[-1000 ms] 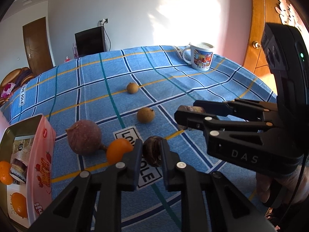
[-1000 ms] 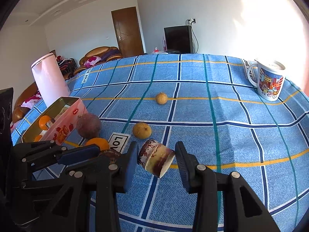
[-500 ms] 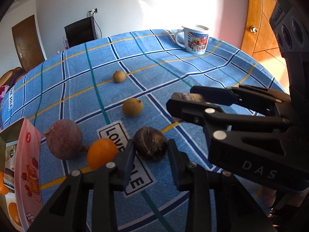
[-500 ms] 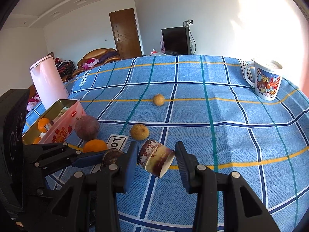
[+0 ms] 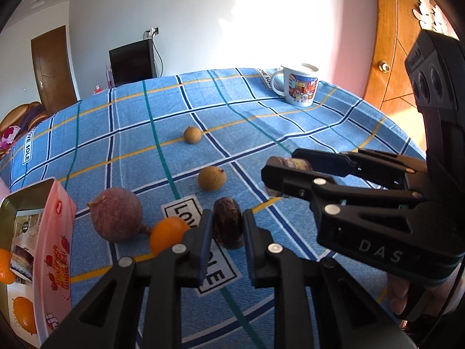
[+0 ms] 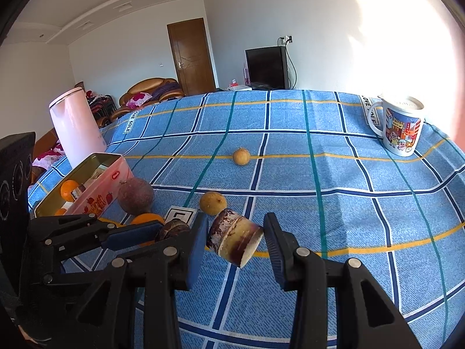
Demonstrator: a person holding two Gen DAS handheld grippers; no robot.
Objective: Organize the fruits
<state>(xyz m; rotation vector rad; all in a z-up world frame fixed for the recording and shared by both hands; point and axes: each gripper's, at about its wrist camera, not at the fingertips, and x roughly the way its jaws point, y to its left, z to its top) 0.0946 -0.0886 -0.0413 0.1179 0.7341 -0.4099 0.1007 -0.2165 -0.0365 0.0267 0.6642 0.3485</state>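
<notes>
Step in hand: both grippers are at the pick-up stage, each lined up on one piece among the loose fruit on the blue checked bench (image 6: 363, 203).
Left gripper (image 5: 224, 229): its fingers flank a dark wrinkled fruit (image 5: 228, 222) that sits on the cloth; the pads look close to its sides, but whether they press on it yet cannot be told from either view.
Right gripper (image 6: 236, 240): its fingers stand apart with a gap on each side of a cut purple-and-cream fruit piece (image 6: 234, 240), which lies tilted on the cloth between them, so it is open and holds nothing.
Fruit still loose: an orange citrus (image 5: 168, 234) just left of the left gripper, a large purple round fruit (image 5: 116, 218) beside it, and two small tan round fruits, one near (image 5: 212, 178) and one farther back (image 5: 192, 134).
Destination, as I judge it: the pink tin box (image 6: 96, 186) at the left edge, open on top, with orange fruit already inside.
Bystanders: a printed mug (image 6: 402, 129) at the far right and a pink kettle (image 6: 76, 129) behind the tin, both well apart from the fruit.
Next move calls for: closing each gripper squarely on its piece, gently since both look soft, then lifting clear of the citrus beside the left gripper before carrying leftward to the tin.
Watch for: the two grippers work close together, so one should lift first.
</notes>
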